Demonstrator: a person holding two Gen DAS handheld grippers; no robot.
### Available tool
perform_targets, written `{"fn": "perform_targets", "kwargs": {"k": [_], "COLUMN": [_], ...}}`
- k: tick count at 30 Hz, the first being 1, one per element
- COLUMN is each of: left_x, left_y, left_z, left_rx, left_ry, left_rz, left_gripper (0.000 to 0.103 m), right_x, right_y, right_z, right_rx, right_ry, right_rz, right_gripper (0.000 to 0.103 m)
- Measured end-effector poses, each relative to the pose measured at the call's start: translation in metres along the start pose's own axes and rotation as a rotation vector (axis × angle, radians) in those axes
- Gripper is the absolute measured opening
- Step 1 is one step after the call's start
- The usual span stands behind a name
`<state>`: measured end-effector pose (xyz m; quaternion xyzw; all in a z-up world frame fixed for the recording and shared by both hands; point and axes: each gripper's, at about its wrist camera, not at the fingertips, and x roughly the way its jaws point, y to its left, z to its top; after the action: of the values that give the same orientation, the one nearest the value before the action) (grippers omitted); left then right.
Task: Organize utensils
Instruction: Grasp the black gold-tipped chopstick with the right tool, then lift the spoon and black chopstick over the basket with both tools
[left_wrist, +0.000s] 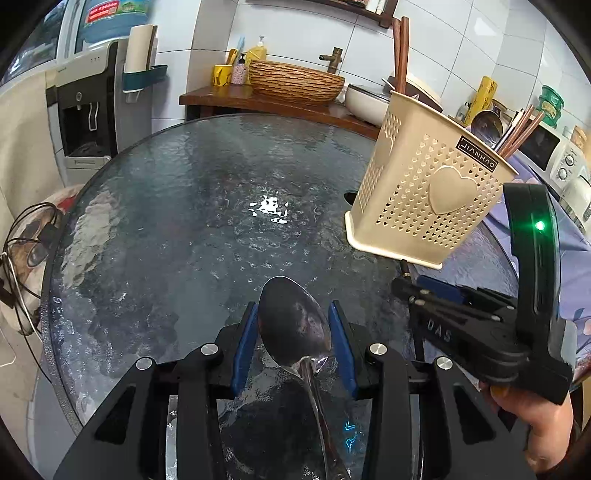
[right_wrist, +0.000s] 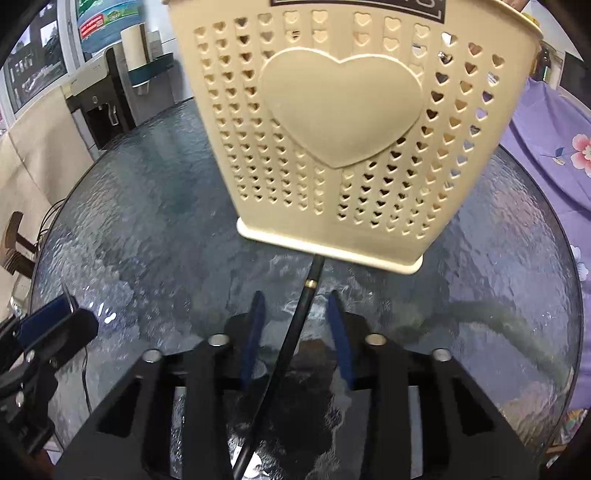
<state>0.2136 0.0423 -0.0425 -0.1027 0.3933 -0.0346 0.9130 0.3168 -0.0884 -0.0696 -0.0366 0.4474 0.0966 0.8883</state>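
"JIANHAO" label (left_wrist: 477, 153) on beige heart-perforated utensil holder (left_wrist: 424, 206)

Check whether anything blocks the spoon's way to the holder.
Nothing visible does. The spoon lies between the left gripper's open fingers; only bare glass table separates it from the holder. The right gripper sits beside that path.

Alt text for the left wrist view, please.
A metal spoon lies bowl-forward between the open blue-padded jaws of the left gripper, over a round glass table. To the right stands a beige heart-patterned utensil holder with chopsticks inside, and the right gripper reaches toward its base.
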Motion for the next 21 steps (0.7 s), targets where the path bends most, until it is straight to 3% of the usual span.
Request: {"fn": "perform_targets", "kwargs": {"k": [3,11,21], "left_x": [0.0,0.002,-0.015], "left_y": [0.001,-0.004,-0.017], "left_z": [-0.001,-0.003,0.007], "left_rx": [0.004,0.017,0.048], "left_ry": [0.0,0.004,-0.05], "left_rz": [-0.005,-0.011,-0.032], "left_gripper": [0.038,0.038,0.038], "right_x": [-0.001,-0.009,-0.069], "right_y": [0.001,-0.021,-0.045], "right_z": [-0.001,-0.014,-0.022], "right_rx": [-0.009,0.06,0.049], "right_ry": [0.002,-0.002,-0.156], "right_rz": [0.008,0.136,0.26], "right_gripper": [0.013,0.008,0.008]}}
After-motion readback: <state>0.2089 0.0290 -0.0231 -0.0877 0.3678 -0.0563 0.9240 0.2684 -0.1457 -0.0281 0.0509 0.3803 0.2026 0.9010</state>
